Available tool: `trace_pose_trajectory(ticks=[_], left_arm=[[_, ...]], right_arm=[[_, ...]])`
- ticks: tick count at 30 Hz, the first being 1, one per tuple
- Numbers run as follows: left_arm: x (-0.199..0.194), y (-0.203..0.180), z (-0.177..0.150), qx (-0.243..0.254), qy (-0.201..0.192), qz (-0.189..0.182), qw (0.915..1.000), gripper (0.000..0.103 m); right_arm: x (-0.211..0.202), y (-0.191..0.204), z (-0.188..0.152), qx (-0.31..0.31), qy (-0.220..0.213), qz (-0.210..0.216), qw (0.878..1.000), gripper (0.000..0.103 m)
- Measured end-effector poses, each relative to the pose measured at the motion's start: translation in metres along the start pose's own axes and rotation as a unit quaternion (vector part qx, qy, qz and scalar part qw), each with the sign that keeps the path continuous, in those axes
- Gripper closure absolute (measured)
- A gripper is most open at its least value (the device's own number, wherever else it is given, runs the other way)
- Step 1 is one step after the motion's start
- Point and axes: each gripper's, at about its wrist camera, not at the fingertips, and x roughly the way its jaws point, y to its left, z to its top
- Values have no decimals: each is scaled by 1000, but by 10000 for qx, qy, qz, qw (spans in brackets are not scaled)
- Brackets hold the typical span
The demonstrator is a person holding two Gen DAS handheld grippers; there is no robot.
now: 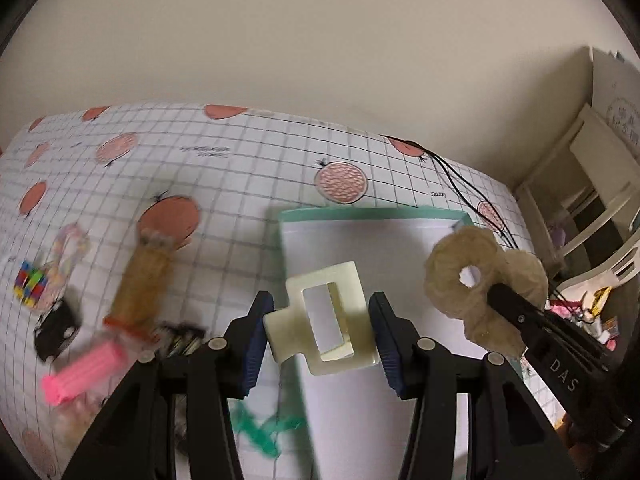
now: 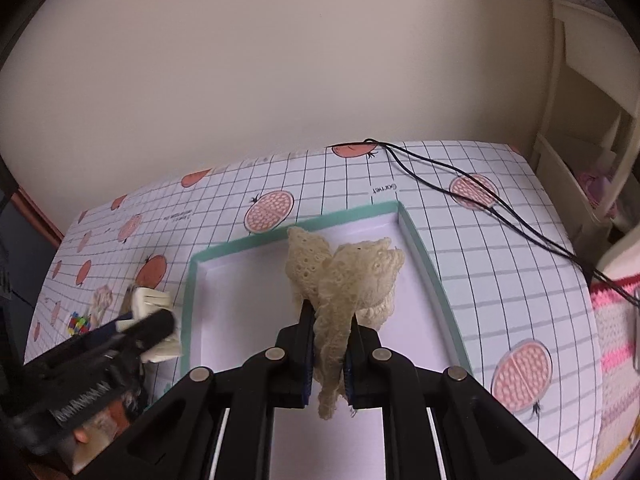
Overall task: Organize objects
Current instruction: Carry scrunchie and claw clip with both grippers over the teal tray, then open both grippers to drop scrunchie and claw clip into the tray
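Note:
My left gripper (image 1: 320,320) is shut on a cream rectangular hair claw clip (image 1: 324,316), held just above the left edge of a shallow white box with a teal rim (image 1: 372,213). My right gripper (image 2: 328,344) is shut on a beige lace scrunchie (image 2: 344,276), hanging over the middle of the same box (image 2: 296,229). In the left wrist view the scrunchie (image 1: 468,280) and right gripper appear at the right. In the right wrist view the left gripper with the clip (image 2: 154,300) shows at the box's left rim.
Left of the box on the grid-patterned cloth (image 1: 240,184) lie a tan hair clip (image 1: 144,276), a pink roller (image 1: 86,372), a small colourful cube (image 1: 30,286), a black item (image 1: 56,330) and green string (image 1: 260,428). A black cord (image 2: 460,192) crosses the far right corner. Shelving (image 2: 588,128) stands at right.

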Motion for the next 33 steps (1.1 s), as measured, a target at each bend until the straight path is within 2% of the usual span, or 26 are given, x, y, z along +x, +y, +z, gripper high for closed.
trace_pose_trajectory(ticks=[8, 14, 19, 20, 23, 25, 27, 33], left_arm=[[50, -19, 19, 178, 165, 177, 9995, 52], [75, -25, 19, 292, 293, 244, 9988, 52], [83, -28, 17, 393, 296, 306, 9983, 54], [83, -28, 17, 403, 297, 305, 9983, 54], [78, -26, 17, 322, 298, 156, 9989, 53], [73, -26, 16, 317, 273, 145, 9990, 50], [63, -27, 15, 329, 199, 143, 9992, 42], [27, -20, 12, 317, -37, 121, 9994, 41]], right_arm=[[39, -11, 9, 26, 181, -80, 9998, 91], [63, -22, 4, 98, 342, -118, 9993, 90], [68, -24, 2, 128, 358, -156, 9992, 90], [68, -23, 3, 110, 345, -179, 9992, 87], [63, -20, 4, 97, 274, -216, 9993, 87], [59, -21, 5, 119, 280, -229, 9993, 78], [51, -20, 5, 89, 206, -305, 9993, 54], [21, -17, 1, 59, 65, -305, 9995, 53]])
